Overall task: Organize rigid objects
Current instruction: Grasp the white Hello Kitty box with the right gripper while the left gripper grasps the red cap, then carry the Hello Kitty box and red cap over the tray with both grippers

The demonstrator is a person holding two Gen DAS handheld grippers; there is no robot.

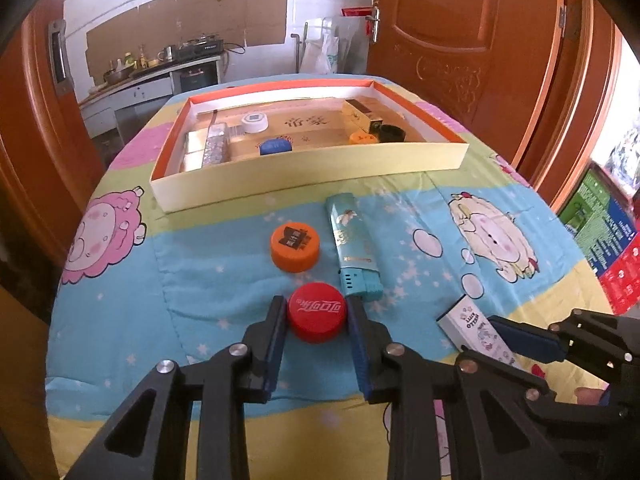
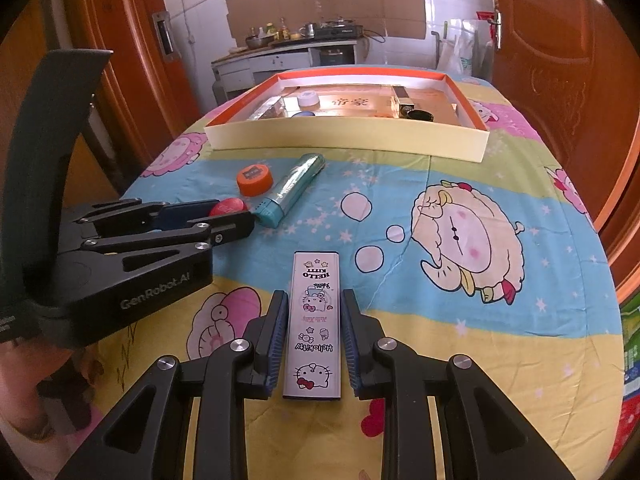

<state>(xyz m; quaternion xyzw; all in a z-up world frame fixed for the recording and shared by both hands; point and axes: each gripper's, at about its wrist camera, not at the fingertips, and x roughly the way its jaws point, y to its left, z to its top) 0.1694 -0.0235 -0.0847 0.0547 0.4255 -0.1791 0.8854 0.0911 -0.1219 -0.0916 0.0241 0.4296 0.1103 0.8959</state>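
Note:
A red Coca-Cola cap (image 1: 317, 313) lies on the cartoon-print cloth between the fingers of my left gripper (image 1: 318, 312), which is open, with small gaps on both sides. A white Hello Kitty box (image 2: 314, 325) lies between the fingers of my right gripper (image 2: 314, 300), also open, not squeezing it. An orange cap (image 1: 295, 247) and a teal lighter (image 1: 352, 245) lie just beyond the red cap. The shallow orange-rimmed box (image 1: 308, 176) stands farther back and holds several caps and boxes. The left gripper (image 2: 224, 216) and red cap (image 2: 227, 206) also show in the right wrist view.
The round table drops off at its left and right edges. Wooden doors (image 1: 460, 32) stand right and left. A kitchen counter (image 1: 160, 72) is behind. Coloured cartons (image 1: 608, 236) sit on the floor at right. The right gripper (image 1: 532, 344) lies close on my left gripper's right.

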